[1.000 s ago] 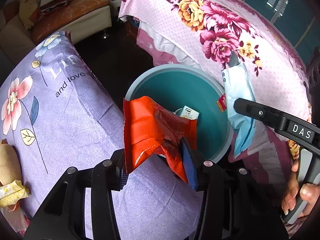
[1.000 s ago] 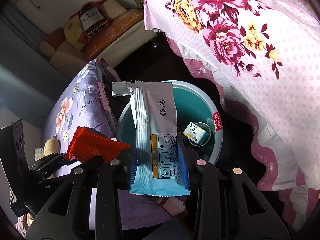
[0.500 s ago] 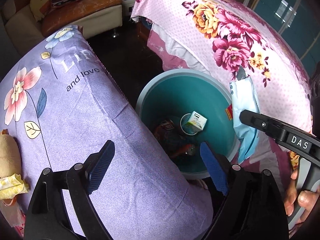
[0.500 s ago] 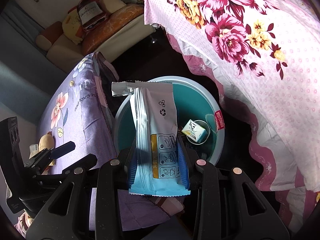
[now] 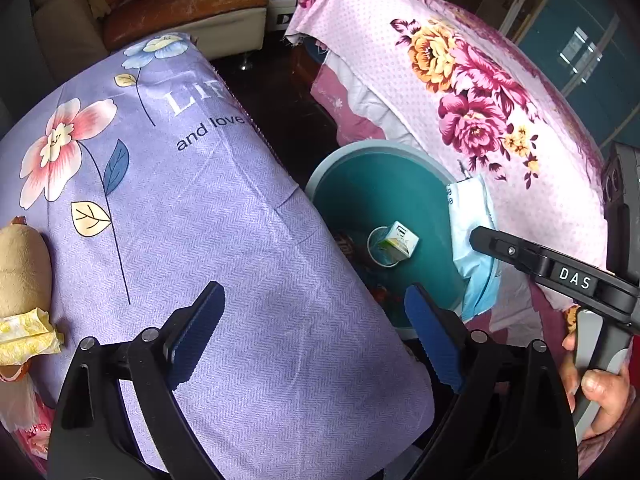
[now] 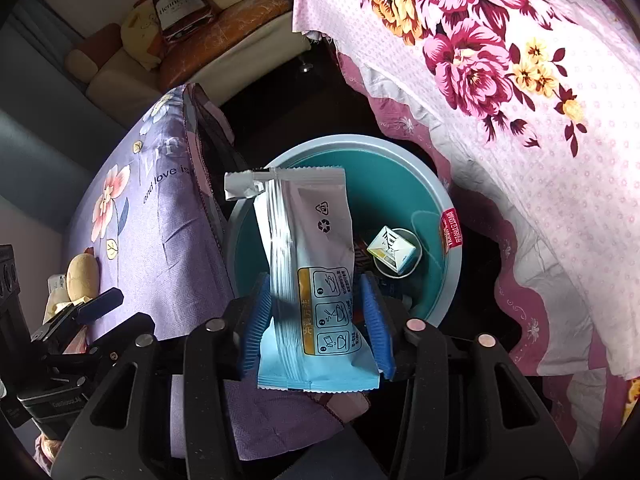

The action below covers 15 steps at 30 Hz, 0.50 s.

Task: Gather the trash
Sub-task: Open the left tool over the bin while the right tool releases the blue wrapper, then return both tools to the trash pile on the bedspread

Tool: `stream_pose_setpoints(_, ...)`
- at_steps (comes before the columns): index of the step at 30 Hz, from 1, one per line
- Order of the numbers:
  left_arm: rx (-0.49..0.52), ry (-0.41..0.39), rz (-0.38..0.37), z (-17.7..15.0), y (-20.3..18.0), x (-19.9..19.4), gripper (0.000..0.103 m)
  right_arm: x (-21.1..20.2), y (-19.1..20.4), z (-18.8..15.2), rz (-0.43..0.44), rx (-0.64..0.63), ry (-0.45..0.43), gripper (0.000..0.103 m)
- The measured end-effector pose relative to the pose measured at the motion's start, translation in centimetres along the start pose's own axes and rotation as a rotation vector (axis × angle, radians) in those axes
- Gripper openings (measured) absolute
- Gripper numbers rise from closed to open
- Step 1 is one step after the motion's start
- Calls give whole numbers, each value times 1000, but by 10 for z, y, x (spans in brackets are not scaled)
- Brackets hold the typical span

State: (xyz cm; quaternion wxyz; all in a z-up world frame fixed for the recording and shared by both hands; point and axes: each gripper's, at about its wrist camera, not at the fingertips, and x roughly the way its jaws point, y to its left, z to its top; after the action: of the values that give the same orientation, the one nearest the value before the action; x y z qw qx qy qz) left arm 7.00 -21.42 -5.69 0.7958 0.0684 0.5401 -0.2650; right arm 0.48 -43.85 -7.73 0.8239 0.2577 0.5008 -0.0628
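Over bin [image 6: 436,196], packet [image 6: 316,276] between claw [image 6: 316,330]

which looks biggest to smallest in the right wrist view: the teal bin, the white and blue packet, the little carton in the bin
1. teal bin
2. white and blue packet, which sits close to the camera between the right gripper's opening jaws, so its look is inflated
3. small carton, far smallest

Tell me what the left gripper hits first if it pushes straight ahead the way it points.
Probably the purple cloth: the left gripper, its jaws opening and empty, aims at its edge beside the bin. Depth is unclear.
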Motion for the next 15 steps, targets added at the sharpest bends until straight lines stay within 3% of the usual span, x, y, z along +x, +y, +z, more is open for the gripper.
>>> stream_pose_setpoints(6,-29,-14,-14,-6,12,-9,92,-3,12,-1,-17,-6,-2,74)
stream_pose_setpoints(15,-82,-43,-20,-17,40,-31,92,-2,45,-5,-21,-54,20,76)
